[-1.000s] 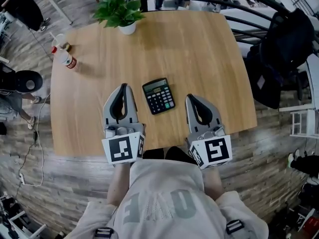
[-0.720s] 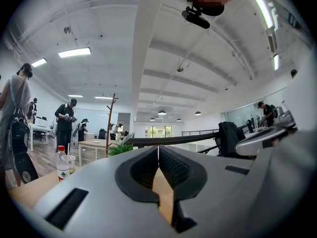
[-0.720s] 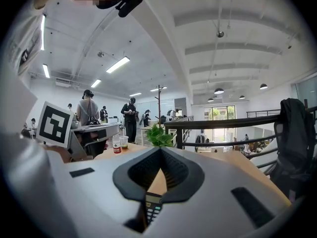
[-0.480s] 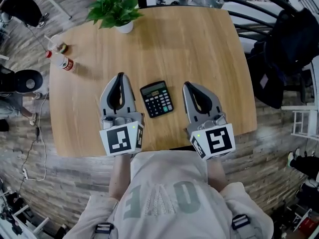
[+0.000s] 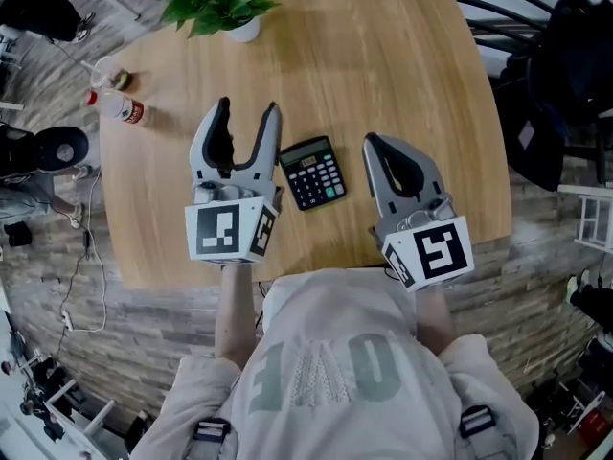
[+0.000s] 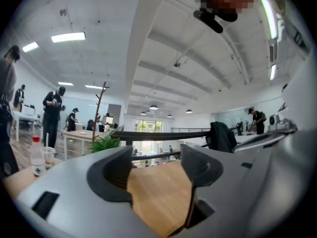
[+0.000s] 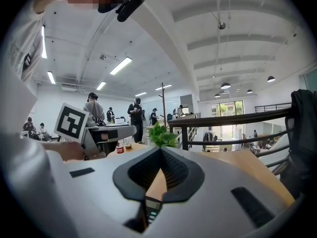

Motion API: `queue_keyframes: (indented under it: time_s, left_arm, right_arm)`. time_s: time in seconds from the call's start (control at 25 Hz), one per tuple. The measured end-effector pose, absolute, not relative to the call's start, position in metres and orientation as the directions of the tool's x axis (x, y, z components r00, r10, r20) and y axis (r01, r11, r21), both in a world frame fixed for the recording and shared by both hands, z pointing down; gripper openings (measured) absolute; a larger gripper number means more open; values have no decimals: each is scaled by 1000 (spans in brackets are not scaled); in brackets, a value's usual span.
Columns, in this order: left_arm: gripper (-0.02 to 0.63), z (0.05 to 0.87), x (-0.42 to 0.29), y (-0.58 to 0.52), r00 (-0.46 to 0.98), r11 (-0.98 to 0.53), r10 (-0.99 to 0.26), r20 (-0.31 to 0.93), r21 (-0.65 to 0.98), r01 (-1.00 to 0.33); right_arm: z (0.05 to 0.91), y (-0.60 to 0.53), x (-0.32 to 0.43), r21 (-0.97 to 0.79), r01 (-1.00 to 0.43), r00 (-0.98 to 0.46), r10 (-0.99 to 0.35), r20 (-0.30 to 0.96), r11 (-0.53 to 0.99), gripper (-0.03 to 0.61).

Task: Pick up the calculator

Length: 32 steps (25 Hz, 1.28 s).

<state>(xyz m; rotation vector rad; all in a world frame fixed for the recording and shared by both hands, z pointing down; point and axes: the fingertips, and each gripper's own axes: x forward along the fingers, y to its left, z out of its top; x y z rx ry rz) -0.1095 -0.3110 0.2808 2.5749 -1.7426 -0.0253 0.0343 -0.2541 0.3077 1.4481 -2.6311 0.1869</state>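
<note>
The black calculator lies flat on the round wooden table, between my two grippers. My left gripper is just left of it; its jaws have just been opening and now stand spread, with only bare tabletop between them. The left gripper's inner fingertip reaches past the calculator's far left corner. My right gripper sits to the calculator's right with its jaws closed together and nothing in them. In the right gripper view a sliver of the calculator shows below the closed jaws.
A potted green plant stands at the table's far edge. A plastic bottle and a cup are at the far left. A black railing and a dark jacket lie beyond the table on the right.
The left gripper's jaws went from closed to spread apart. Both grippers slid forward over the table, so their tips now flank the calculator.
</note>
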Motion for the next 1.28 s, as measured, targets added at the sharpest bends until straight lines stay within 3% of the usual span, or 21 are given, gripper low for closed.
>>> queue_keyframes:
  time_s: [0.04,0.08,0.16,0.28,0.44,0.6,0.88,1.28]
  left_arm:
    - [321,283,-106,-319,413,-413,-911,0,56,-909]
    - [349,286,-103,-328,453,-452,-892,1,60,-890]
    - [360,299,-94,-344,531,-531,-846,56,17,-847]
    - [359,333,-76,-354,652,-679,-715,253,-27,-734]
    - [359,396,-52,-343,760,-854,-372,533,124,-505]
    - [359,447,-40,-323,743,-887,-45,668,315,-338]
    - [357,515,-38,-298,639,-780,336,692,585,-224]
    - [356,544,-38,-254,490,-590,647,584,790,-164]
  right_arm:
    - [310,-255,36,-45,-847,-528,-830,181,530,17]
    - [312,-257,38,-46,-849,-525,-830,187,527,18]
    - [317,-261,43,-53,-852,-519,-831,201,520,18]
    - [323,-266,46,-74,-857,-514,-830,218,511,18]
    - [334,-274,47,-100,-852,-522,-818,241,514,17]
    - [350,-281,46,-131,-841,-540,-795,276,525,18]
    - [383,-286,38,-199,-816,-577,-745,335,542,18]
    - [417,-299,43,-261,-794,-606,-690,395,548,18]
